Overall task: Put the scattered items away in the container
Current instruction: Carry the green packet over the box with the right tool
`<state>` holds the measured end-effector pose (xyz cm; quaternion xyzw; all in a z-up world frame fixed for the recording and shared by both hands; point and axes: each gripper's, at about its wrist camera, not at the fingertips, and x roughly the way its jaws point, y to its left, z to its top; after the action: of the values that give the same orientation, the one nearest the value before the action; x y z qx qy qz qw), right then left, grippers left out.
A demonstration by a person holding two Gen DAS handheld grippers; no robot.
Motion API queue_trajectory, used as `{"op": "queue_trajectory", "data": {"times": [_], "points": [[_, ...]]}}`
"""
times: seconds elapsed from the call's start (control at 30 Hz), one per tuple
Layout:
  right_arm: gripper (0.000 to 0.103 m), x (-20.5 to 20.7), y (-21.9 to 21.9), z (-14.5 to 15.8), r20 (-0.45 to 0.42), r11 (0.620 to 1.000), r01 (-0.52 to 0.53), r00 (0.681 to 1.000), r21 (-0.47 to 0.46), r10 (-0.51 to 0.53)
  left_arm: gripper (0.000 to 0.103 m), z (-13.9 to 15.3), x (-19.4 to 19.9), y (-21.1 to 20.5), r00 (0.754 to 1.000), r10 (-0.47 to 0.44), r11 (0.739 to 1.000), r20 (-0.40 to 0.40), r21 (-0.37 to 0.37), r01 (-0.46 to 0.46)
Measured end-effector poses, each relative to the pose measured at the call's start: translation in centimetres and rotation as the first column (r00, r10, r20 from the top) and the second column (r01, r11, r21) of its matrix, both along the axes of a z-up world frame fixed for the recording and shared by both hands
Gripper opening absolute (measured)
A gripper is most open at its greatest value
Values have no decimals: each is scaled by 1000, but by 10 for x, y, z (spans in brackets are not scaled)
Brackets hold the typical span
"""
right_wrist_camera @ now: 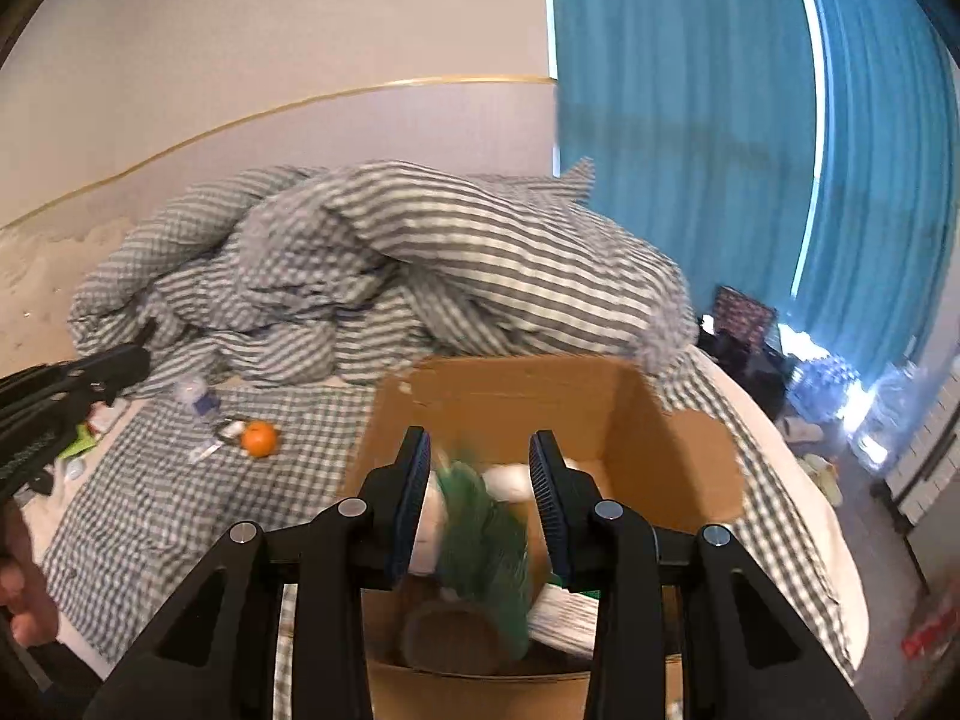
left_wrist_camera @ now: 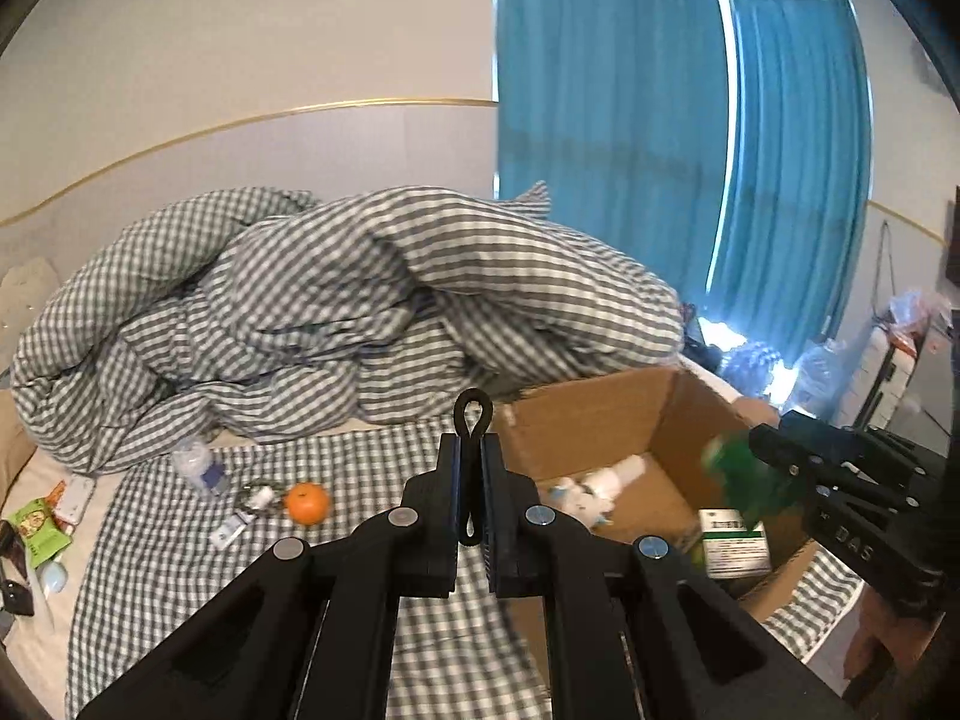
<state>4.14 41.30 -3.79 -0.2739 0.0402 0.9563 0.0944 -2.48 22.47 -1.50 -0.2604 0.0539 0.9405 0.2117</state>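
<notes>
Two left jaws pinch an upright black loop [left_wrist_camera: 471, 483]; right jaws stand spread.

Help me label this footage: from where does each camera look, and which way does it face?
Left wrist: sits on the left gripper, shut on a black loop, facing bed and quilt; right gripper at right edge.
Right wrist: on the right gripper, above the cardboard box; a hand shows.
Shared: box, quilt, orange.

Green item [right_wrist_camera: 486, 546] motion-blurred, unidentifiable; box [right_wrist_camera: 540, 384] near wall cut off by bottom edge.
</notes>
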Motion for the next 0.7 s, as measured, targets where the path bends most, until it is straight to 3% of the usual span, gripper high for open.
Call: {"op": "queue_trajectory", "data": {"times": [0.23, 0.27, 0.33, 0.4, 0.7], "points": [[35, -4, 36, -20, 46, 999, 47, 998, -6, -46, 6, -9, -1, 31, 999, -42, 999, 18, -18, 42], [39, -2, 40, -20, 42, 998, 58, 997, -6, -58, 6, -11, -2, 35, 999, -47, 999, 22, -21, 48], [74, 3, 45, -19, 27, 997, 78, 997, -10, -78, 6, -14, -3, 42, 998, -59, 998, 28, -26, 60], [89, 14, 52, -17, -8, 994, 108, 994, -13, -108, 6, -18, -5, 52, 996, -76, 997, 40, -29, 77], [103, 45, 81, -10, -45, 979, 203, 978, 4, -202, 6, -43, -12, 108, 981, -164, 985, 103, -31, 168]]}}
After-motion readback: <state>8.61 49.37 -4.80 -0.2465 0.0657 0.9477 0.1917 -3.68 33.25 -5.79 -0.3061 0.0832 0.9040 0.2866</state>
